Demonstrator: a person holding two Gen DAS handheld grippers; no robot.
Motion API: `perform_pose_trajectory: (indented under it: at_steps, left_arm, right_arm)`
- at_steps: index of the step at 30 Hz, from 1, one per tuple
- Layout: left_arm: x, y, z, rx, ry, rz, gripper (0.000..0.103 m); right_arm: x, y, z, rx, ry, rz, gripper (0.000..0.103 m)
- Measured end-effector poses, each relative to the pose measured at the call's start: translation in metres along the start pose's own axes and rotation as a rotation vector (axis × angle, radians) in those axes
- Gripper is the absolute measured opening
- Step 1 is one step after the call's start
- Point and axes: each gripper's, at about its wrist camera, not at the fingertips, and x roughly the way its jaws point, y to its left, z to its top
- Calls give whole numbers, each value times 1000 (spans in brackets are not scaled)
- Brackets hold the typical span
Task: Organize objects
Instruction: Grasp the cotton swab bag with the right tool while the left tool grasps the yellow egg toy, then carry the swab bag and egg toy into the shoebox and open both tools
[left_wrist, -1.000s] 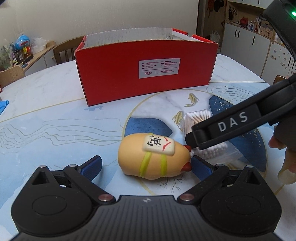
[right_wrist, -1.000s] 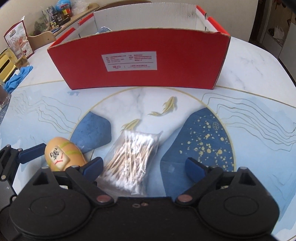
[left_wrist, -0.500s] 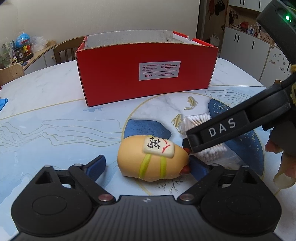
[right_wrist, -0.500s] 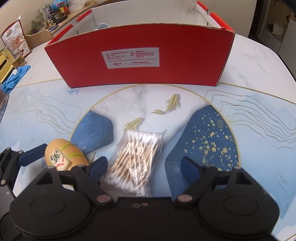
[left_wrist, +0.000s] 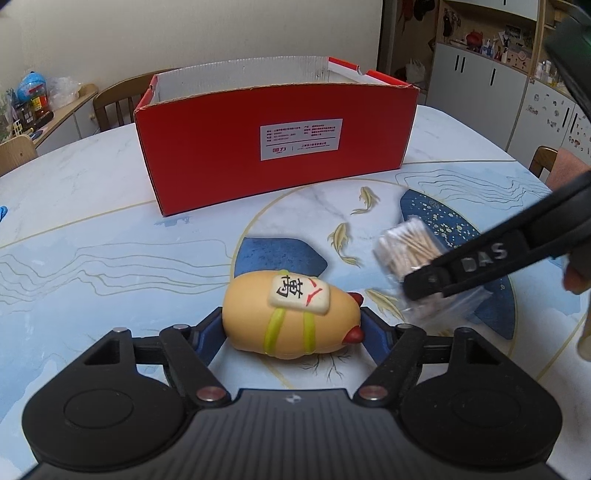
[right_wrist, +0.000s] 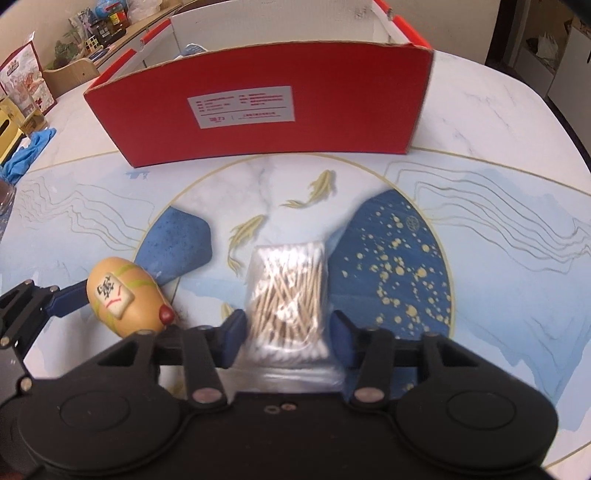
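My left claw (left_wrist: 291, 334) has just been closing and now pinches the yellow-orange squishy chick toy (left_wrist: 291, 317); my right claw (right_wrist: 286, 334) (also closing) squeezes the clear bag of cotton swabs (right_wrist: 286, 295) on the table (right_wrist: 498, 258).

Raised lettering "DAS" is showing on the right gripper (left_wrist: 476, 262) arm, right of the left fingers. Ahead, the red box (left_wrist: 277, 147) label (left_wrist: 301, 139) is displaying "回力". The toy (left_wrist: 291, 314) tile is bearing "萬".

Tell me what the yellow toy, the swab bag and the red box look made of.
Yellow toy: probably soft foam or rubber, matte skin, painted stripes and tile. Swab bag: thin clear plastic film, glossy and crinkled, holding sticks that look wooden with white cotton tips. Red box: corrugated cardboard, matte red outside, fluted edge along the rim.
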Motion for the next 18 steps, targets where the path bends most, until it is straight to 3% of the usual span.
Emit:
perform_pose_trajectory:
  at_steps: [12,18]
  left_arm:
    - [-5,1,3,-16,54,17,74]
    - [-18,2,10,-28,81,-14,74]
  right_arm:
    - [-25,-34,-27,28,-8,-10,38]
    - [-44,-43,-36,39,-21,26,37]
